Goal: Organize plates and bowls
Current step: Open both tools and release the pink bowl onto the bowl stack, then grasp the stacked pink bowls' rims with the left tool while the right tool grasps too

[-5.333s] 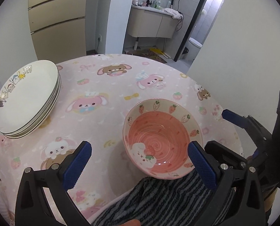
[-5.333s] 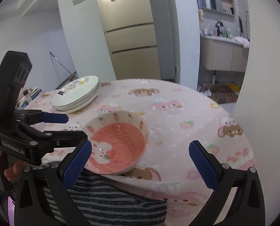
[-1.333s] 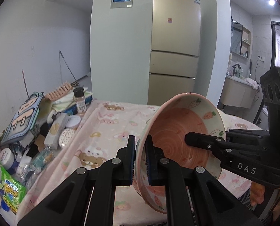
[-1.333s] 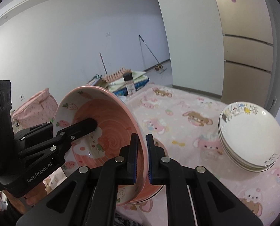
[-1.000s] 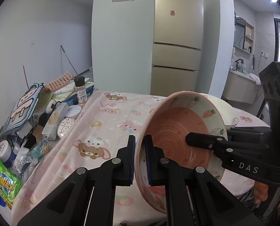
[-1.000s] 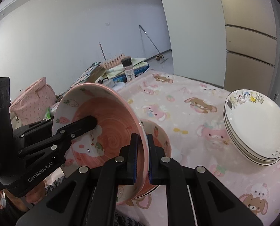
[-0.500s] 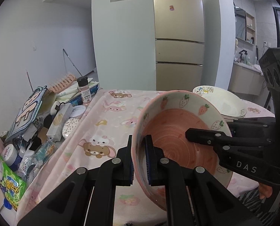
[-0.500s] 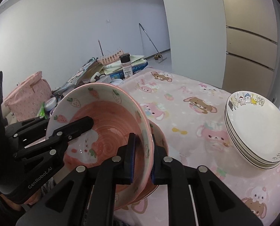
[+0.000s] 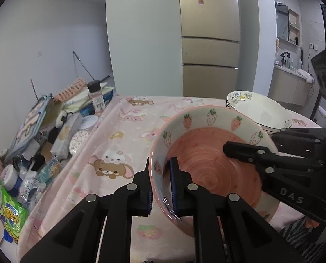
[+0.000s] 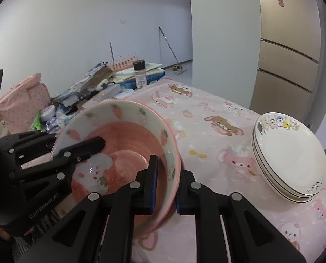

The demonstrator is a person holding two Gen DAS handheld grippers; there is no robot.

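A pink strawberry bowl (image 9: 209, 153) is held between both grippers, low over the pink cartoon tablecloth. My left gripper (image 9: 162, 186) has its jaws slightly apart around the bowl's near rim. My right gripper (image 10: 165, 184) has its jaws a little apart around the opposite rim of the bowl (image 10: 123, 144). In the right wrist view a second bowl seems to lie nested under it, mostly hidden. A stack of white plates (image 10: 290, 155) sits to the right on the table and also shows in the left wrist view (image 9: 257, 111).
Clutter lies off the table's left side: books, a spice bottle (image 9: 95, 96), snack bags (image 9: 9, 214) and a pink bag (image 10: 22, 103). A tall beige fridge (image 9: 209, 43) stands behind the table. The tablecloth (image 10: 217, 131) shows between bowl and plates.
The bowl has tipped from steeply tilted toward level and come down lower over the table. Both grippers' jaws have parted slightly around its rim.
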